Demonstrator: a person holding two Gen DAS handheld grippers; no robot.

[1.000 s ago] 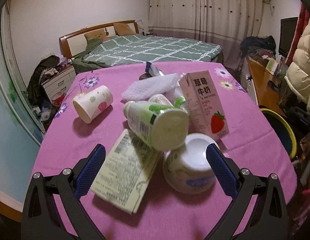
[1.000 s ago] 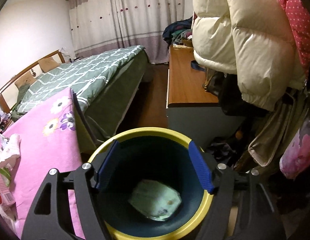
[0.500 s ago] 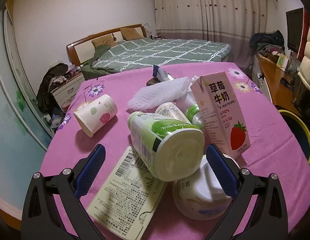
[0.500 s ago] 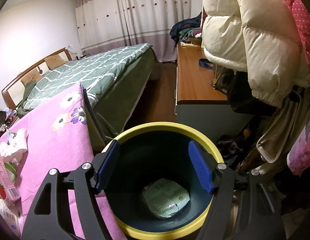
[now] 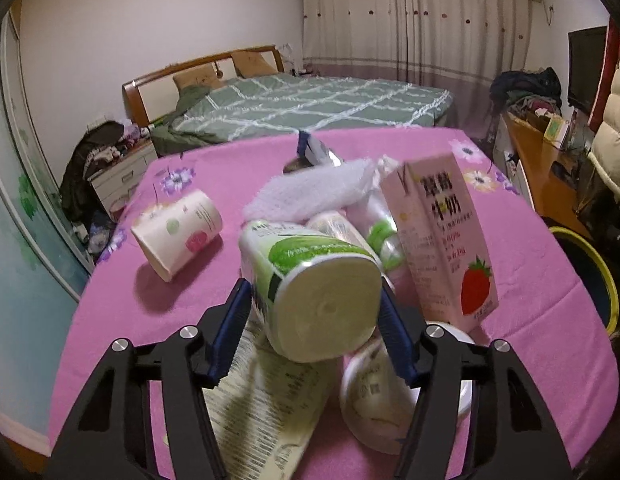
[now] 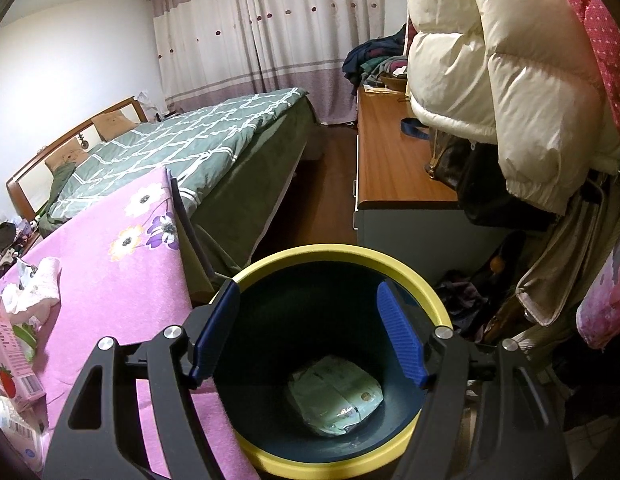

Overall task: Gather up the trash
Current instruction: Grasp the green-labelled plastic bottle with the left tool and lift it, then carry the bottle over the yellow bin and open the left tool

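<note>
Our left gripper [image 5: 316, 316] angles downward, its blue-padded jaws closing, both pads against the sides of a white and green bottle [image 5: 310, 296] lying between them. Our right gripper [image 6: 308, 330] also tilts downward, its blue pads parted and nothing between them. We see only the black finger frames of each tool, no hand or sleeve.

The left tool [image 5: 315, 322] has advanced, jaws closing around the bottle [image 5: 310, 292].
</note>
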